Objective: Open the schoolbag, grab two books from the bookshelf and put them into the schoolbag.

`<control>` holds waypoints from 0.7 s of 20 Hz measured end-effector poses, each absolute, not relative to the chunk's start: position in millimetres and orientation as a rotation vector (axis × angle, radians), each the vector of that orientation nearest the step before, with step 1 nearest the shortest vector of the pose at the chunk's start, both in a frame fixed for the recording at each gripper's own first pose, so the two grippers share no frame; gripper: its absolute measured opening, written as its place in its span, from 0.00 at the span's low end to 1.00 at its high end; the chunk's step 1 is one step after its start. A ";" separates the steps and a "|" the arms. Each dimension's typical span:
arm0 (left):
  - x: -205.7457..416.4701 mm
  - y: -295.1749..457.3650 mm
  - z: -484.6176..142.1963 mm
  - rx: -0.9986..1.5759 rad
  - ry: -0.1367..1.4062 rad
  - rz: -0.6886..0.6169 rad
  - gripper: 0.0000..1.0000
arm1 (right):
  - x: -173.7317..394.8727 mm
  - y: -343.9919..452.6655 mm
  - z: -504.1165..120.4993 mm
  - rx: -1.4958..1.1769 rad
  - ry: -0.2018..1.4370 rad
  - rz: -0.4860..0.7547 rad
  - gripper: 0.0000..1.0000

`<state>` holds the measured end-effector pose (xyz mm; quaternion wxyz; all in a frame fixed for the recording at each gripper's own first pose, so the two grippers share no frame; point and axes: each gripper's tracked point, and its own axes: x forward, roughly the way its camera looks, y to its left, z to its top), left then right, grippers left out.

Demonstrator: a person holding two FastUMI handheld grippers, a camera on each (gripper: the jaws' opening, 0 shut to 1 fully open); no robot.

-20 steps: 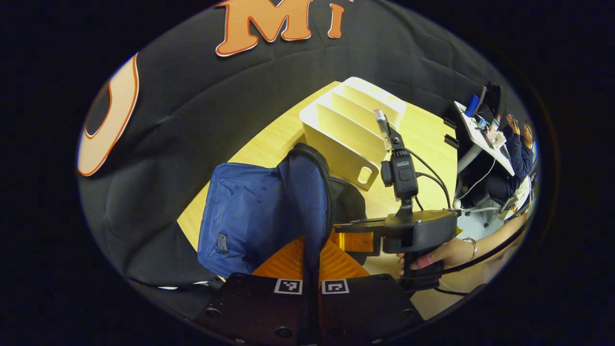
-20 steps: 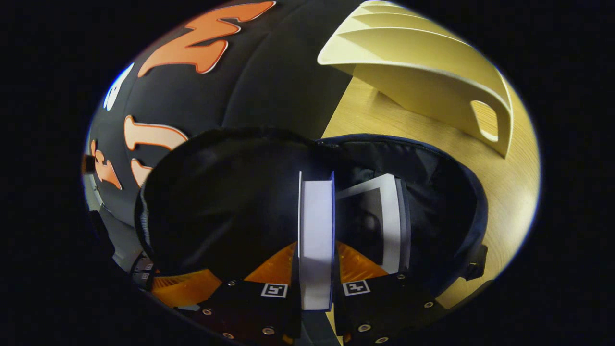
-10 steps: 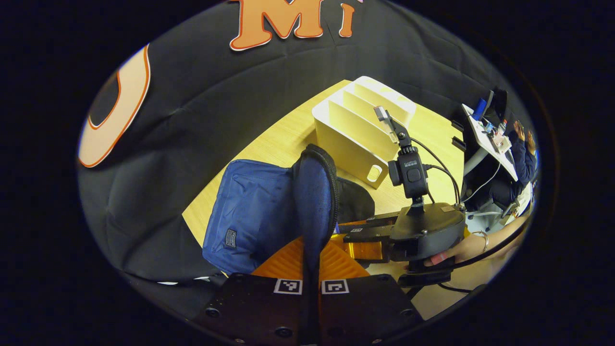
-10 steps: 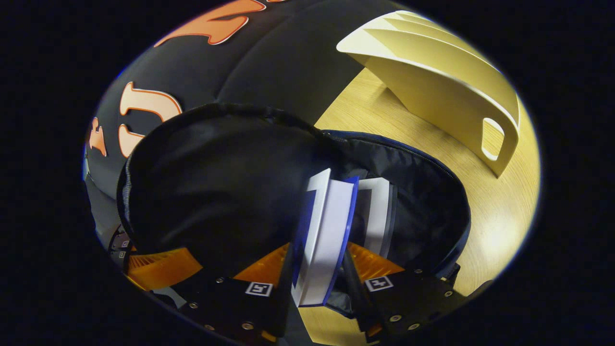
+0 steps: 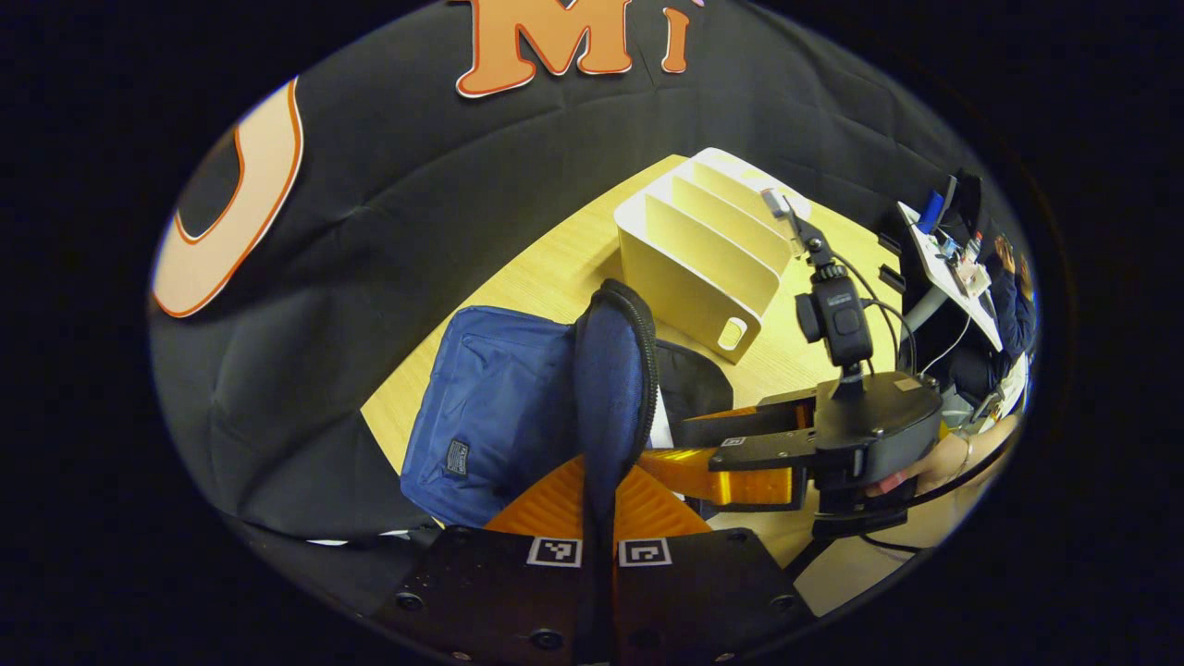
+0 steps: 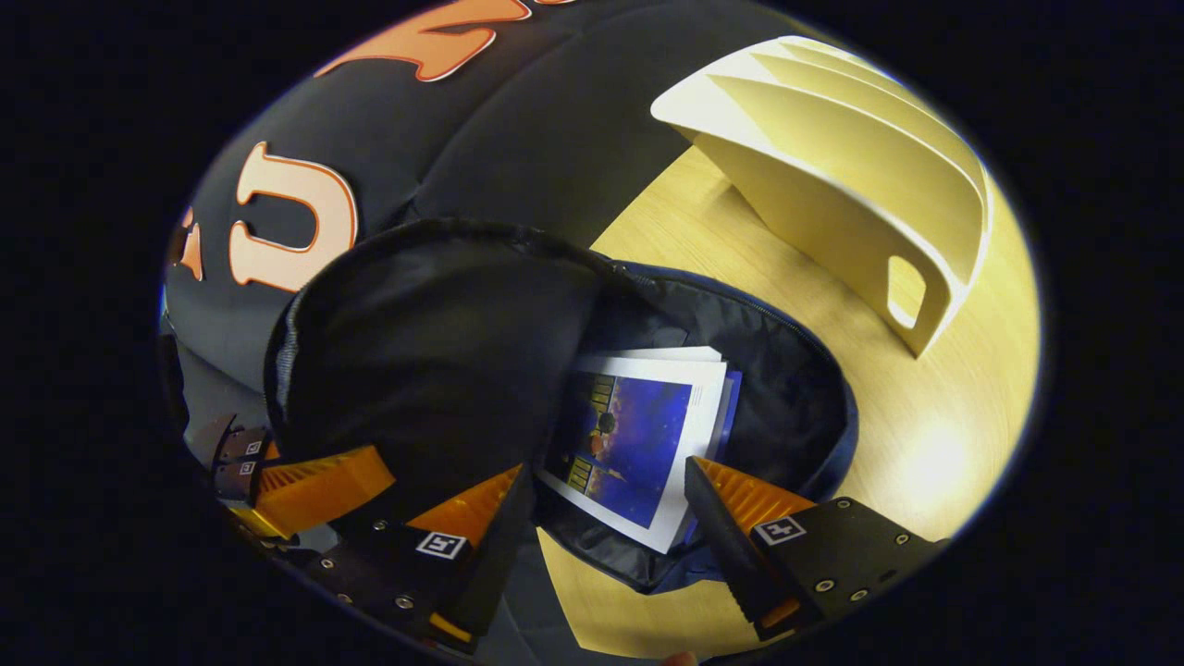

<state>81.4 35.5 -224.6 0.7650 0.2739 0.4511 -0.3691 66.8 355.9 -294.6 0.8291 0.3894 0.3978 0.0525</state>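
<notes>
The blue schoolbag [image 5: 490, 416] lies open on the wooden table. My left gripper [image 5: 599, 504] is shut on the bag's raised flap [image 5: 610, 370] and holds it upright. In the right gripper view, a book with a blue cover and white border [image 6: 638, 444] lies flat inside the bag's black lining [image 6: 786, 398]. A second book's white edge [image 6: 675, 353] shows beneath it. My right gripper [image 6: 606, 518] hangs open just above the bag's mouth, nothing between its fingers. The white bookshelf [image 5: 703, 250] stands behind the bag, its slots bare.
The wooden table [image 6: 925, 444] lies bare between the bag and the bookshelf [image 6: 832, 185]. A hand [image 5: 939, 462] holds the right gripper [image 5: 666, 442] at the table's right side. Beyond the booth, a person sits at a desk [image 5: 943, 250].
My right gripper has opened and let go of the blue book, which dropped flat into the bag. That gripper has drawn back from the opening. The left gripper still holds the flap.
</notes>
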 end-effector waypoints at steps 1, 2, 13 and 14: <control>81.4 35.3 -225.1 0.590 0.978 -0.799 0.00 | 64.7 351.0 -292.0 0.820 0.838 0.109 0.97; 82.2 34.1 -225.0 0.584 0.977 -0.795 0.00 | 61.7 346.0 -286.8 0.821 0.834 0.111 0.97; 58.9 30.3 -242.2 0.525 1.044 -0.766 0.03 | 36.5 271.6 -234.4 0.716 0.757 0.117 0.97; 52.6 25.7 -243.8 0.513 1.062 -0.779 0.14 | 36.0 268.4 -230.5 0.702 0.757 0.125 0.97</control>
